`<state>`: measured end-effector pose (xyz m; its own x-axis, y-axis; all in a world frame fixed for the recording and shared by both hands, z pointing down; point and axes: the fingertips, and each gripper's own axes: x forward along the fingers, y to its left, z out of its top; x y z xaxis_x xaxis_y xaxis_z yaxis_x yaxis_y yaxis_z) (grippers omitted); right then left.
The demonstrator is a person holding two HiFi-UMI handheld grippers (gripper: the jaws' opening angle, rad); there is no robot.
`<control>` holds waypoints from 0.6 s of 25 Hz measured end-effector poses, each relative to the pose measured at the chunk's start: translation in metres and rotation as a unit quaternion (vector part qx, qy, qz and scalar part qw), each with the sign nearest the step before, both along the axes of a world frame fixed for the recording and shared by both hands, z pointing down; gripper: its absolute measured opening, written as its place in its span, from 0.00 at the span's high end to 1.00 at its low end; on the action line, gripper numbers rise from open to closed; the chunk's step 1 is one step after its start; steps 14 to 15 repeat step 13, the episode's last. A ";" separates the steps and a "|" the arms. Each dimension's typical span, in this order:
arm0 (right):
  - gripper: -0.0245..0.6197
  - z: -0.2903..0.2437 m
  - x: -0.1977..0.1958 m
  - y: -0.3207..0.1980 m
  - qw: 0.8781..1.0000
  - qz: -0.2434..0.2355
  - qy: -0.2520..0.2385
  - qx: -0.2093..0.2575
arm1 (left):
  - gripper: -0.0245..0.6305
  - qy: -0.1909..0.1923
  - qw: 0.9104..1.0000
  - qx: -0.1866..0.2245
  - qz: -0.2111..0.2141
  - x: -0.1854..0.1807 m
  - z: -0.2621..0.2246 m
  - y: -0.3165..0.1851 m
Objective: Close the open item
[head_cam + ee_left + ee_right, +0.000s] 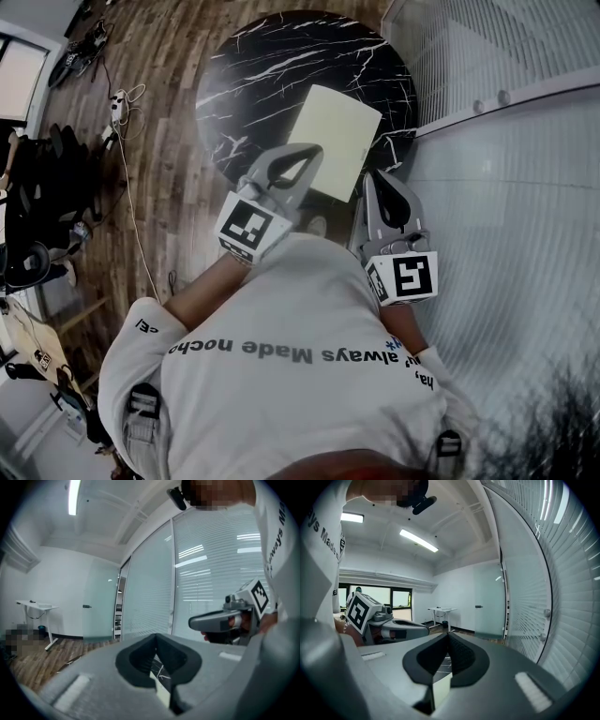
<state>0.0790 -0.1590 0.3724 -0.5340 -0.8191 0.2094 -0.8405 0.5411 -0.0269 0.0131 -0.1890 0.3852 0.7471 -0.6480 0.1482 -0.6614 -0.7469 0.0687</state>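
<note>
Round marble table (253,75) holds one pale box (333,141); left tool (312,152) and right tool (374,176) both pinched together, empty

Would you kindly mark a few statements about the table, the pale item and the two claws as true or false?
1. The table is round and black with white veins. True.
2. The pale yellow item lies on the floor. False: it lies on the table.
3. The left claw is shut and empty. True.
4. The right claw grips the pale yellow item. False: it is shut on nothing.
5. The floor is tiled. False: it is wood planks.
</note>
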 end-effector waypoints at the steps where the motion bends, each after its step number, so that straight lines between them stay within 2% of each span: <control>1: 0.96 0.001 -0.001 0.000 1.000 -0.001 -0.001 -0.002 | 0.96 -0.001 1.000 -0.001 0.000 0.000 0.001 0.000; 15: 0.96 0.008 0.003 0.000 1.000 -0.002 -0.004 -0.004 | 0.96 0.002 1.000 -0.010 0.002 0.003 0.010 0.000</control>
